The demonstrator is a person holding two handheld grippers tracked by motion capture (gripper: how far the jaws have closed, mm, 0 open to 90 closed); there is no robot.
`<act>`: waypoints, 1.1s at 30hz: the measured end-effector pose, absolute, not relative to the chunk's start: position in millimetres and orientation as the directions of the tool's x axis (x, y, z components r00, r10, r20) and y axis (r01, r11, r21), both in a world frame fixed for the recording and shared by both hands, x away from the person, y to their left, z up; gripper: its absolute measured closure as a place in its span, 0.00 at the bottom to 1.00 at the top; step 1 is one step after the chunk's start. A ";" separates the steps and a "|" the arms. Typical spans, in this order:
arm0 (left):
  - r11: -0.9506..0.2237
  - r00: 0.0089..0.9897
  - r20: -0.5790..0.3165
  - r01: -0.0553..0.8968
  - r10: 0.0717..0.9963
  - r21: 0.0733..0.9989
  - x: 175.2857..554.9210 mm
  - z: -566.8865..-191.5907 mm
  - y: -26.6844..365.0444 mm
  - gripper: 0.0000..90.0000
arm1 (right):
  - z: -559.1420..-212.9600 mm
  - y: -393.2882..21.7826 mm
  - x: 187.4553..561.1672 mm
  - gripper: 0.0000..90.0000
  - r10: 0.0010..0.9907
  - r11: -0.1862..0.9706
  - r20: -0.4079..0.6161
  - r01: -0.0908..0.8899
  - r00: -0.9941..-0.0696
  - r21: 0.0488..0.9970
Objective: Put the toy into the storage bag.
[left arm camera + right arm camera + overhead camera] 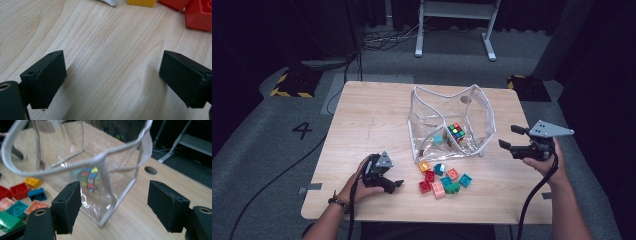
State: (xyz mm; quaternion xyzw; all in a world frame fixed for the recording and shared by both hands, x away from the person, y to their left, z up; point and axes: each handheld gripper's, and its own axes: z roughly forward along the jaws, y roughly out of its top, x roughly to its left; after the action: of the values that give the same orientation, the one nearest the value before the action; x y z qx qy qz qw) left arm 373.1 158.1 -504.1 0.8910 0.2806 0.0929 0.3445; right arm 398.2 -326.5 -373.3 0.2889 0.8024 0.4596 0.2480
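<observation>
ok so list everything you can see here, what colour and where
table: one, light wood, centre
pouch: one, clear with white trim, open, on the table's far right part
puzzle cube: one, multicoloured, inside the pouch
teal block: one, inside the pouch beside the cube
loose blocks: about nine, red, pink, orange, teal, green, heaped on the table in front of the pouch
white frame: one, on the floor beyond the table
left gripper: black, open, low over the table left of the blocks
right gripper: black, open, right of the pouch
</observation>
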 end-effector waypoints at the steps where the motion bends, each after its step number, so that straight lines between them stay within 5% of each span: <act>1: -0.605 0.825 -0.028 0.436 0.564 0.667 373.1 -504.2 158.2 0.08 | -379.7 -325.4 396.3 0.31 0.696 0.411 -0.126 0.247 -0.707 0.878; 17: -0.603 0.824 -0.029 0.438 0.566 0.667 372.8 -504.3 158.2 0.08 | -453.0 -301.4 379.8 0.30 0.618 0.500 -0.036 0.357 -0.785 0.789; 33: -0.601 0.823 -0.034 0.442 0.567 0.666 372.1 -504.3 158.3 0.08 | -480.4 -257.3 371.1 0.30 0.477 0.594 -0.028 0.299 -0.878 0.747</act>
State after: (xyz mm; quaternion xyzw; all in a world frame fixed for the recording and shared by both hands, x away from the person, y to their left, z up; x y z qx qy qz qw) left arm 372.1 158.3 -504.3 0.8902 0.2833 0.0908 0.3450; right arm 371.1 -257.3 -480.4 0.2193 0.8856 0.3935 0.1131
